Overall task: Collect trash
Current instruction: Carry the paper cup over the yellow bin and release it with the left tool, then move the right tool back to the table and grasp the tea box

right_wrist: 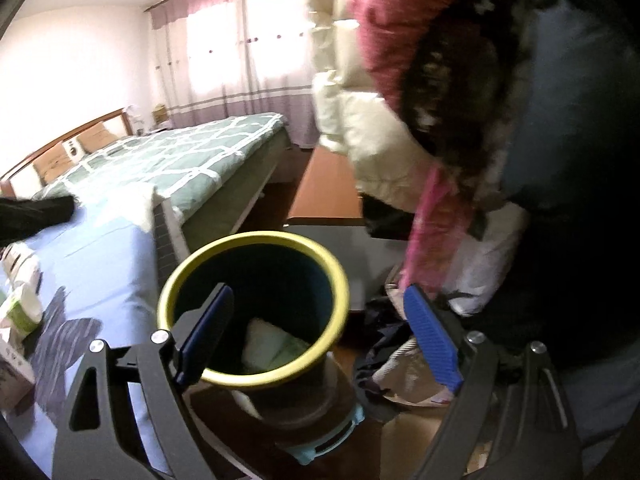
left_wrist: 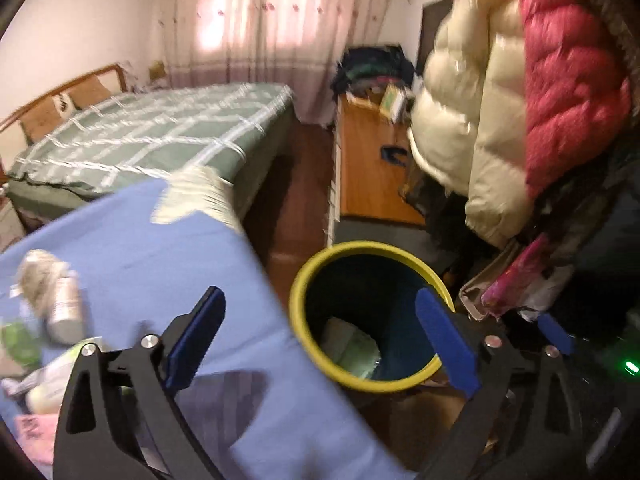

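A bin with a yellow rim (left_wrist: 360,245) and dark blue inside stands on the floor beside the blue-covered table (left_wrist: 160,248). Pale crumpled paper (left_wrist: 352,344) lies at its bottom. My left gripper (left_wrist: 320,296) hangs open above the bin's mouth, nothing between its blue pads. My right gripper (right_wrist: 320,290) is open too, over the same bin (right_wrist: 256,238), and the pale paper (right_wrist: 272,348) shows below it. On the table lie a crumpled wad with a can (left_wrist: 52,292) and a green packet (left_wrist: 16,340). The right wrist view shows a white cup (right_wrist: 24,308) and a box (right_wrist: 12,368) there.
A bed with a green checked cover (left_wrist: 160,132) stands behind the table. Puffy coats (left_wrist: 480,100) hang close on the right, above bags (right_wrist: 404,368) on the floor. A wooden cabinet (left_wrist: 372,176) lies beyond the bin. A dark sleeve (right_wrist: 36,212) reaches over the table.
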Demonstrator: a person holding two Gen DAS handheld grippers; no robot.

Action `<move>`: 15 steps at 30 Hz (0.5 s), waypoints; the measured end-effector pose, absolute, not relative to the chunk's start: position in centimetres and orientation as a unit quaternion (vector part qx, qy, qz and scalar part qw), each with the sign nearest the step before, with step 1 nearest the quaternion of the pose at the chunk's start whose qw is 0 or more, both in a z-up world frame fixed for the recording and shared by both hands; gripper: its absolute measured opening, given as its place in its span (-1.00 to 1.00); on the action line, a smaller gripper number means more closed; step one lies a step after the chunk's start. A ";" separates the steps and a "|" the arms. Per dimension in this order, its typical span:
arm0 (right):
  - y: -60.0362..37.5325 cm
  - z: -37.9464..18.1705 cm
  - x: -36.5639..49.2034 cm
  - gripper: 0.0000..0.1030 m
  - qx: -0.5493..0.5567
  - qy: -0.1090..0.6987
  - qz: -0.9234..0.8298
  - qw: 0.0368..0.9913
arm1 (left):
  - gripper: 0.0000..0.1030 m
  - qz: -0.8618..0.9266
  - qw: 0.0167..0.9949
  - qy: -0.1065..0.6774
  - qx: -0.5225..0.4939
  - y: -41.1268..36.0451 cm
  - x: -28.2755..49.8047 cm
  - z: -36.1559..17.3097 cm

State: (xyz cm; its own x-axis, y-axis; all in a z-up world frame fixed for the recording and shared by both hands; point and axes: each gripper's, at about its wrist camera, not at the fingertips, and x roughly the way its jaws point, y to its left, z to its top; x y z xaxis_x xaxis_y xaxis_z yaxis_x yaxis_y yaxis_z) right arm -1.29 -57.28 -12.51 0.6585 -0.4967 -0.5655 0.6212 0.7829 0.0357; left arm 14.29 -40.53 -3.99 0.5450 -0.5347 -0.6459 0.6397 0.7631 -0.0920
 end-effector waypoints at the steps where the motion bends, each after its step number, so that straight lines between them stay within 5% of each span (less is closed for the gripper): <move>1: -56.7 -12.5 -1.0 0.62 0.111 0.275 -0.302 0.906 | 0.87 -0.328 0.882 0.330 0.076 -39.0 13.8 -3.3; 15: -44.8 -11.6 4.0 0.65 0.062 0.298 -0.147 0.941 | 0.91 -0.109 0.952 0.285 -0.014 -10.6 9.5 -0.7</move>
